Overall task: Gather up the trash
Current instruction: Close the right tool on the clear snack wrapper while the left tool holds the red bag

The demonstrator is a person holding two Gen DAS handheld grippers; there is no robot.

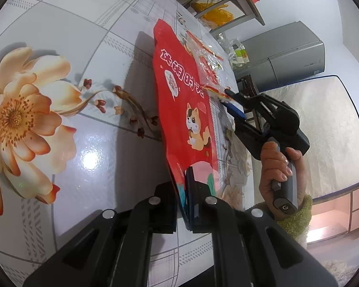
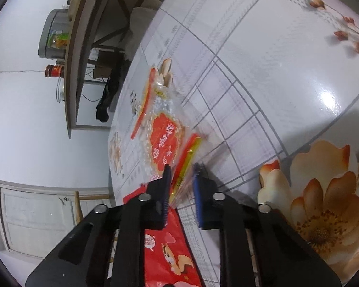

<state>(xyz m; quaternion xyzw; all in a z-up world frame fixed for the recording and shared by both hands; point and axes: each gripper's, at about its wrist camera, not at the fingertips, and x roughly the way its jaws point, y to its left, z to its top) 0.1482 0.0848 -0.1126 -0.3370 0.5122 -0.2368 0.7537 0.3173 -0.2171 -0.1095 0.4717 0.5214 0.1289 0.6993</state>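
A large red snack bag [image 1: 186, 100] with a cartoon cat stands on edge above the flowered table [image 1: 71, 47]. My left gripper [image 1: 183, 203] is shut on its near edge. A clear crinkled wrapper [image 2: 160, 129] with a red and yellow label lies on the table beyond it. My right gripper [image 2: 180, 181] is open, its two fingers on either side of the wrapper's near yellow-red edge. In the left wrist view the right gripper [image 1: 227, 98] reaches in from the right to the wrapper [image 1: 210, 67]. The red bag also shows under the right gripper [image 2: 170, 244].
A shelf unit [image 2: 74, 71] with a red jar [image 2: 53, 70] stands past the table's far edge. A grey fridge [image 1: 287, 55] and yellow bags [image 1: 215, 14] are behind. A mattress [image 1: 323, 131] leans at the right.
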